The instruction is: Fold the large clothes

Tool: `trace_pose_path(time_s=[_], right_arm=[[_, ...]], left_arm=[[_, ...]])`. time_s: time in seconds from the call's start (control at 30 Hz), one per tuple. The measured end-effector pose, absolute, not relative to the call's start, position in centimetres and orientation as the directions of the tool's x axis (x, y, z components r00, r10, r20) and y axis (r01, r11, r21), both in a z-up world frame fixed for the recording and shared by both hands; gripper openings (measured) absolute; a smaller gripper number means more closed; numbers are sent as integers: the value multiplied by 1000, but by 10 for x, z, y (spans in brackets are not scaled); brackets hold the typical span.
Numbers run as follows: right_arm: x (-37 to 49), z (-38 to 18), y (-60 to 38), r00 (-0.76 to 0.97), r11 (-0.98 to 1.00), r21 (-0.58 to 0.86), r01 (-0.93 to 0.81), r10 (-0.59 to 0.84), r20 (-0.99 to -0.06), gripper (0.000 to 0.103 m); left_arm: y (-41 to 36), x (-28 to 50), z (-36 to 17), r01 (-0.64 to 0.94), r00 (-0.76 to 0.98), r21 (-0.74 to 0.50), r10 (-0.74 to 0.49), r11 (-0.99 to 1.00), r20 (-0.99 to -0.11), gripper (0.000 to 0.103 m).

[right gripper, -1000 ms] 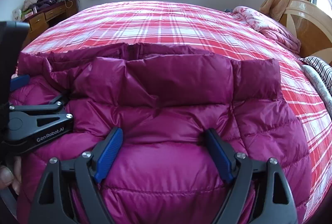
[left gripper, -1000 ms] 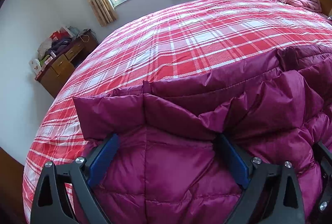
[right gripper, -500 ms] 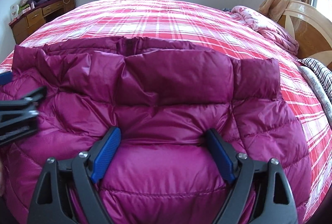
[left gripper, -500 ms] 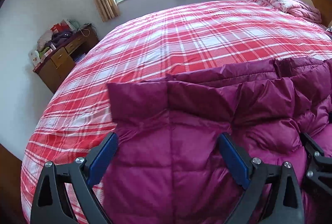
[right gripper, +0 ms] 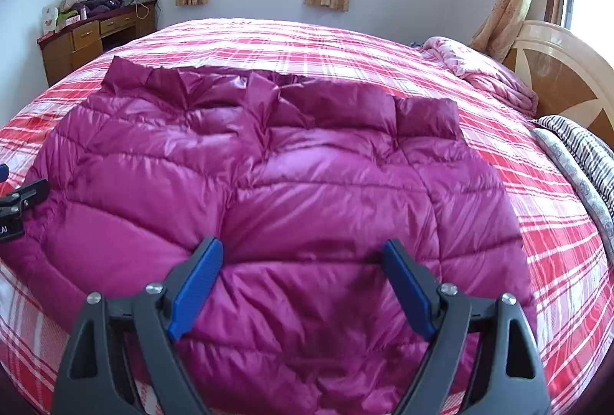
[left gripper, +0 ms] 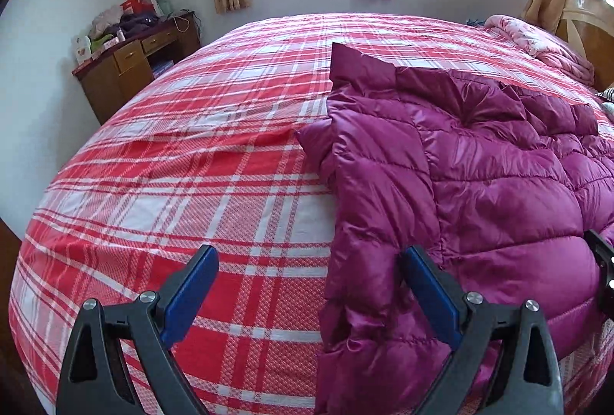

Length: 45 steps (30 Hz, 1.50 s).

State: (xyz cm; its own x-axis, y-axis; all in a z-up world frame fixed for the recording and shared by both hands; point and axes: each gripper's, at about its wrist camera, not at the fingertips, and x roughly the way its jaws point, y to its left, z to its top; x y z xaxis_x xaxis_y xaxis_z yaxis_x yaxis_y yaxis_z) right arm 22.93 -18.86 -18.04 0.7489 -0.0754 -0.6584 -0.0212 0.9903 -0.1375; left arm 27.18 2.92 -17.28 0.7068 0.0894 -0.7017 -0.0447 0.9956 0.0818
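Glossy magenta quilted down jacket (right gripper: 291, 192) spread flat across red-and-white plaid bed cover (left gripper: 184, 184), puffy channels stitched in curved rows, darker collar edge rumpled at the far side. Left gripper (left gripper: 311, 296) over the jacket's left hem, jaws wide apart, empty. Right gripper (right gripper: 303, 284) above the near hem, jaws likewise spread, clasping nothing.

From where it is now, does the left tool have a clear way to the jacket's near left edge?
Probably yes. The left tool is open, the jacket edge lies between its fingers, and only bare bedspread lies beside it.
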Motion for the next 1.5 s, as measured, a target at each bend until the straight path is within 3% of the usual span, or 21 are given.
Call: trace_pose_path(time_s=[0.07,0.13,0.2,0.27,0.33,0.4,0.47,0.77,0.9,1.03,1.17,1.3,1.5], right_arm=[[233,-186,-187,746,988,-152,-19,-87,-661,89],[234,-192,-185,747,984,-174,-24,-99,-658,90],[232,-194,-186,752,984,-175,-18,-102,-652,91],[231,-195,-185,756,984,-180,-17,-105,-646,91],[231,-195,-185,756,985,-174,-19,-99,-647,91],[231,-195,-186,755,986,-165,-21,-92,-650,91],[231,-195,-187,756,987,-162,-21,-91,-648,91],[231,-193,-187,751,983,-183,-33,-96,-654,91],[223,-174,-197,727,986,-150,-67,-54,-684,89],[198,-146,-219,783,991,-128,-43,-46,-621,89],[191,-142,-254,772,990,-141,17,-103,-627,89],[191,-154,-303,740,988,-91,122,-152,-655,89],[183,-175,-364,711,974,18,228,-153,-686,89]], left_arm=[[26,272,-179,-29,703,61,63,998,-709,97],[25,273,-182,-5,696,18,16,1000,-718,86],[23,274,-186,42,681,-56,-70,998,-729,61],[21,273,-188,68,677,-109,-126,992,-725,47],[15,271,-187,80,684,-102,-129,992,-718,40],[9,265,-184,113,688,-93,-145,989,-711,20],[5,260,-178,129,696,-73,-143,989,-703,15],[-16,238,-124,149,778,51,-85,988,-623,11],[-53,216,-81,215,834,137,-109,967,-540,11],[-97,195,-46,302,862,225,-164,926,-480,11],[-148,189,-34,349,878,330,-182,877,-442,11],[-204,189,-38,396,877,401,-210,826,-433,11],[-272,189,-67,505,821,401,-281,765,-498,11]])
